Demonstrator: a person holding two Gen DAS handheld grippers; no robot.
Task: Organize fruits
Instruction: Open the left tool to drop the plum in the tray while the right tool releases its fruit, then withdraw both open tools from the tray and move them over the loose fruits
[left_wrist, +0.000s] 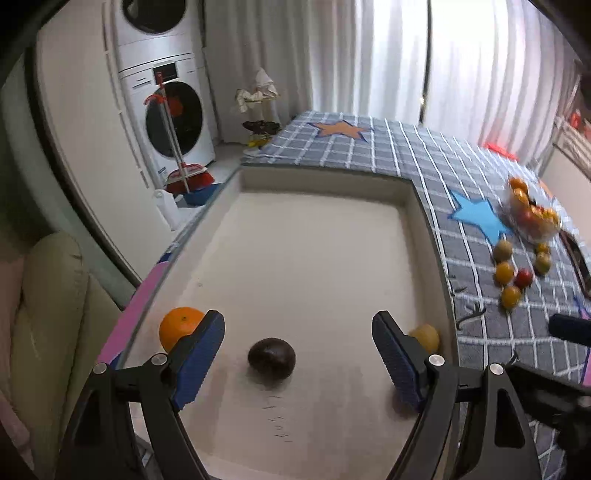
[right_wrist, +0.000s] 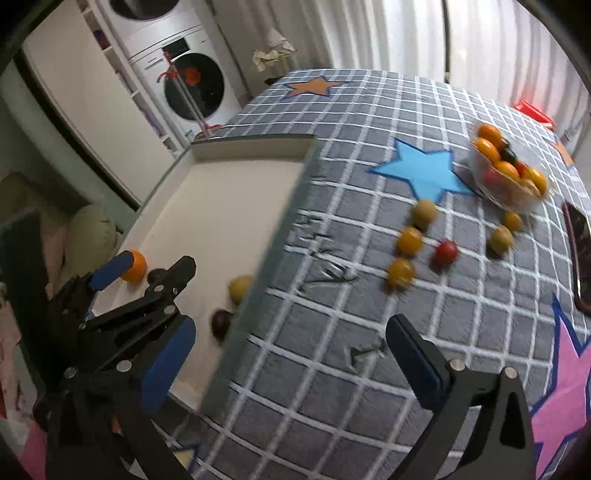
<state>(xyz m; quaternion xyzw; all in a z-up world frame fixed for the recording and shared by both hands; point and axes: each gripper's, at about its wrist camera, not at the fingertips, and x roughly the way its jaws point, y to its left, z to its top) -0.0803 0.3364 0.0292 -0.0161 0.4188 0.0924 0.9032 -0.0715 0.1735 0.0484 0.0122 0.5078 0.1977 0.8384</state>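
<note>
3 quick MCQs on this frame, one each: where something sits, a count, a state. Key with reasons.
1. Where is the dark round fruit?
A. In the clear bowl
B. On the tray floor, between the left gripper's fingers
C. On the blue star

2. How many fruits lie in the tray?
A. One
B. Three
C. Six

3. How do the right gripper's jaws stand?
A. Open, nothing between them
B. Shut on an orange
C. Shut on the red fruit

Key
1: B, the left wrist view shows it resting on the tray with both blue pads clear of it.
2: B, an orange, the dark fruit and a yellow fruit.
3: A, the blue pads stand wide apart over the checked cloth.
</note>
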